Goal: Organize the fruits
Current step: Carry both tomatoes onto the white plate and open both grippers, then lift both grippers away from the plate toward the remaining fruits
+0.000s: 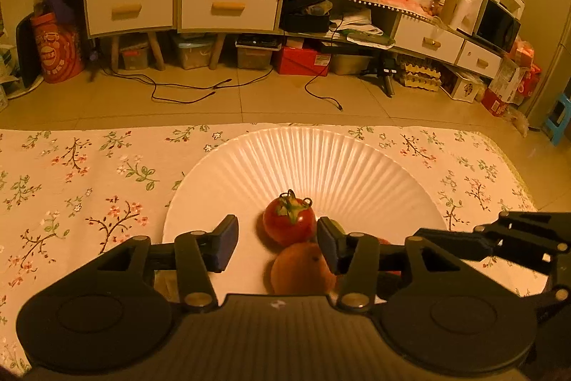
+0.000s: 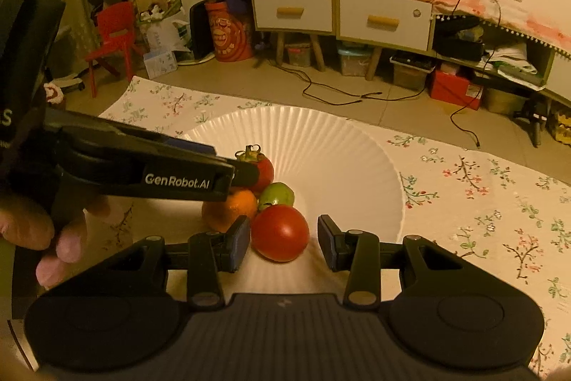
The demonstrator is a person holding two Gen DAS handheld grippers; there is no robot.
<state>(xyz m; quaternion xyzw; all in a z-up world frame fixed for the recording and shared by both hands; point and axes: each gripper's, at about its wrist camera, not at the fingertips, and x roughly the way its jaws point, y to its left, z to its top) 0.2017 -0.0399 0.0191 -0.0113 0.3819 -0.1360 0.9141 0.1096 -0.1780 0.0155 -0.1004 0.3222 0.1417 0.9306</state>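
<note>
Red tomatoes sit between both spread jaws: the left hand-held gripper (image 1: 277,243) brackets the stemmed tomato (image 1: 289,220), the right hand-held gripper (image 2: 283,240) the smooth tomato (image 2: 280,232). Neither clamps anything; an orange (image 2: 228,209) and green fruit (image 2: 276,196) crowd the white plate (image 2: 339,149).

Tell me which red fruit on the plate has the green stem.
The far red fruit, between the left hand-held gripper fingers and wearing a leafy green stem. The near red fruit, in front of the right hand-held gripper, shows smooth skin only.
</note>
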